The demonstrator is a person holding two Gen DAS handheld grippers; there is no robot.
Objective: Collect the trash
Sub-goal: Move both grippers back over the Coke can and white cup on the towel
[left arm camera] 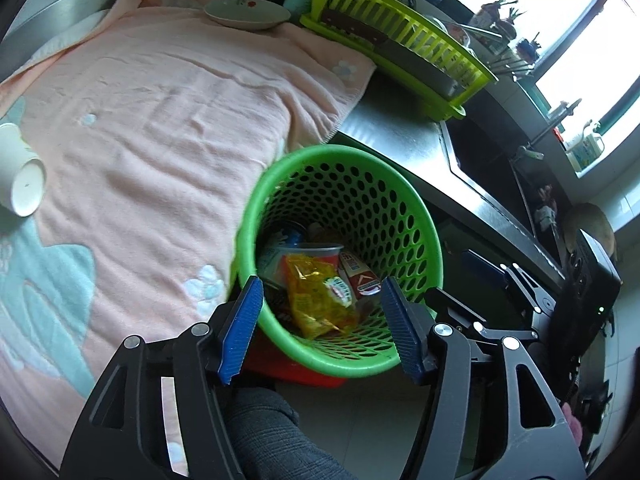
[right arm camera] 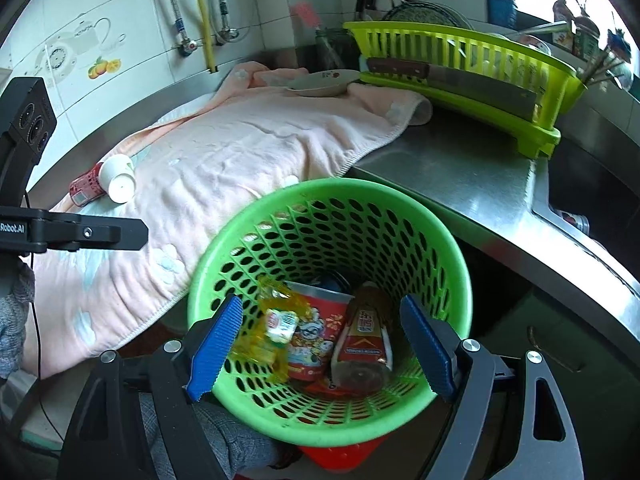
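Observation:
A green perforated trash basket [left arm camera: 400, 200] [right arm camera: 448, 256] stands below the counter edge. Inside lie a yellow snack wrapper [left arm camera: 316, 296] [right arm camera: 268, 332], a red cup [right arm camera: 320, 332] and a brown-red bottle [left arm camera: 360, 276] [right arm camera: 364, 336]. My left gripper [left arm camera: 322, 328] is open and empty above the basket's near rim. My right gripper [right arm camera: 322, 344] is open and empty over the basket; the yellow wrapper looks blurred just beside its left finger. A white paper cup [left arm camera: 20, 172] [right arm camera: 118, 178] lies on its side on the pink towel [left arm camera: 160, 120] [right arm camera: 240, 152], with a red can [right arm camera: 84, 190] beside it.
A dish [left arm camera: 246, 12] [right arm camera: 324, 80] sits at the towel's far end. A lime dish rack [left arm camera: 392, 32] [right arm camera: 480, 76] with a cleaver [right arm camera: 452, 80] stands on the steel counter [right arm camera: 472, 184]. A sink [left arm camera: 492, 164] lies to the right. A red object [right arm camera: 340, 452] sits under the basket.

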